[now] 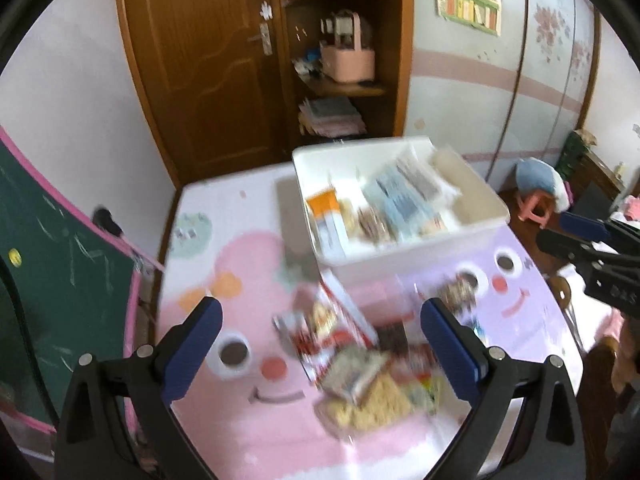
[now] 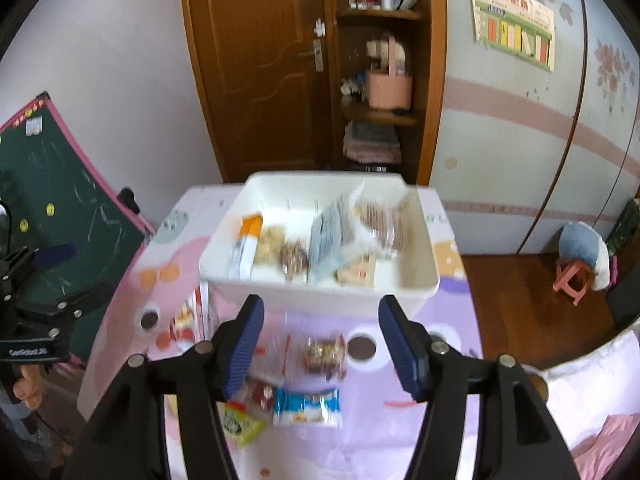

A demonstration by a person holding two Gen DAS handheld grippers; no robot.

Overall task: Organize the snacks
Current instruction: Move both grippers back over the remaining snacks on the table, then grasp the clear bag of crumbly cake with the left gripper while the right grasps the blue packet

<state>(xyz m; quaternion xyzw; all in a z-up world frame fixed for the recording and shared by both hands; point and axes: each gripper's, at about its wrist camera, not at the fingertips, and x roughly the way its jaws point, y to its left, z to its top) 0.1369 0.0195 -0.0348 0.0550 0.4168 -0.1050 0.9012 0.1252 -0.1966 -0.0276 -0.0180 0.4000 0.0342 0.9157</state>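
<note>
A white bin (image 1: 400,258) (image 2: 320,296) stands on the pink and purple cartoon mat and holds several snack packs, among them an orange and white box (image 1: 326,216) (image 2: 248,242). A pile of loose snacks (image 1: 360,364) lies on the mat in front of it. My left gripper (image 1: 322,334) is open and empty above that pile. My right gripper (image 2: 322,344) is open and empty above a clear pack of brown snacks (image 2: 324,356). A blue and white pack (image 2: 306,406) and a green pack (image 2: 240,426) lie nearer me. The right gripper also shows in the left wrist view (image 1: 580,240).
A green chalkboard (image 1: 52,248) leans at the left of the table. A wooden door and shelf unit (image 2: 376,72) stand behind it. A pink stool with a blue cushion (image 2: 580,256) stands on the floor at the right. The mat (image 1: 248,420) covers the table.
</note>
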